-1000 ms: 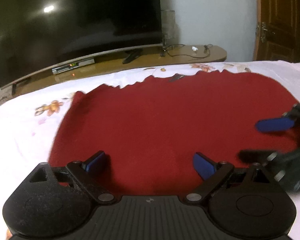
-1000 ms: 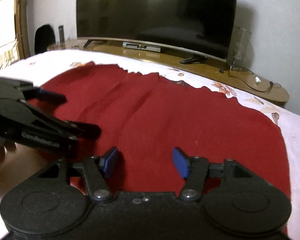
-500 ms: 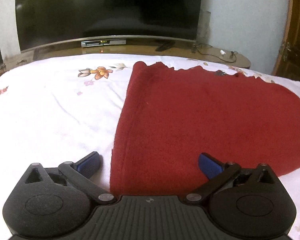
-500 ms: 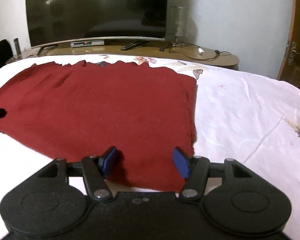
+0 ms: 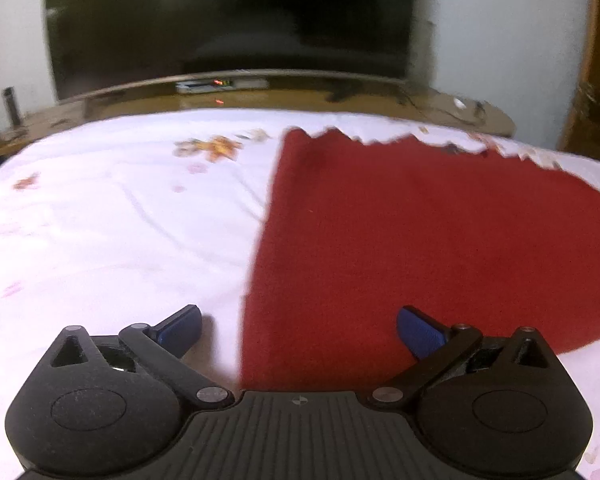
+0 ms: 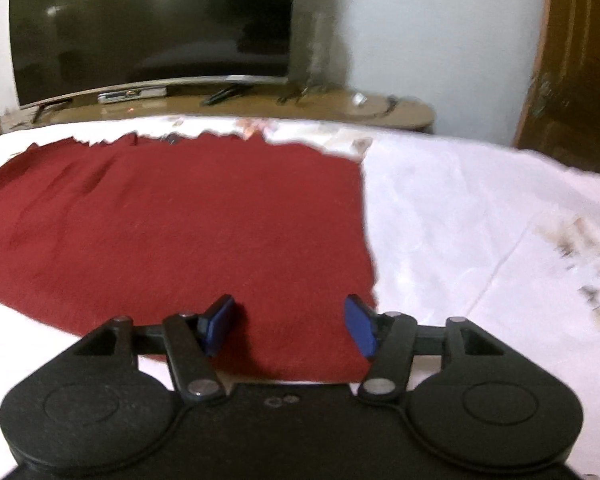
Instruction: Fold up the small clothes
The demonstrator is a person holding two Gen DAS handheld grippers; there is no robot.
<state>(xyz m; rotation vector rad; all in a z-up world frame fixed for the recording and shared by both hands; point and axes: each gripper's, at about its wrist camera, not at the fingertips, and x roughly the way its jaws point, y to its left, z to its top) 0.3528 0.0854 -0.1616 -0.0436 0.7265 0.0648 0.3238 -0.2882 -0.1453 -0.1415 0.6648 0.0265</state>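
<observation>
A dark red cloth [image 5: 420, 240] lies flat on the white flowered bed sheet [image 5: 100, 240]; its far edge is jagged. My left gripper [image 5: 298, 332] is open and straddles the cloth's near left corner, with its left blue pad [image 5: 180, 328] over the sheet and its right pad [image 5: 420, 332] over the cloth. In the right wrist view the cloth [image 6: 180, 232] fills the left half. My right gripper [image 6: 288, 326] is open over the cloth's near right corner, empty.
A large dark TV [image 5: 228, 20] stands on a low wooden stand [image 6: 260, 108] beyond the bed's far edge. A wooden door [image 6: 580, 60] is at the right. White sheet [image 6: 480, 240] extends right of the cloth.
Both grippers have moved apart from the cloth's middle, the left to the left corner and the right to the right corner. Both stay open. The cloth has not moved.
</observation>
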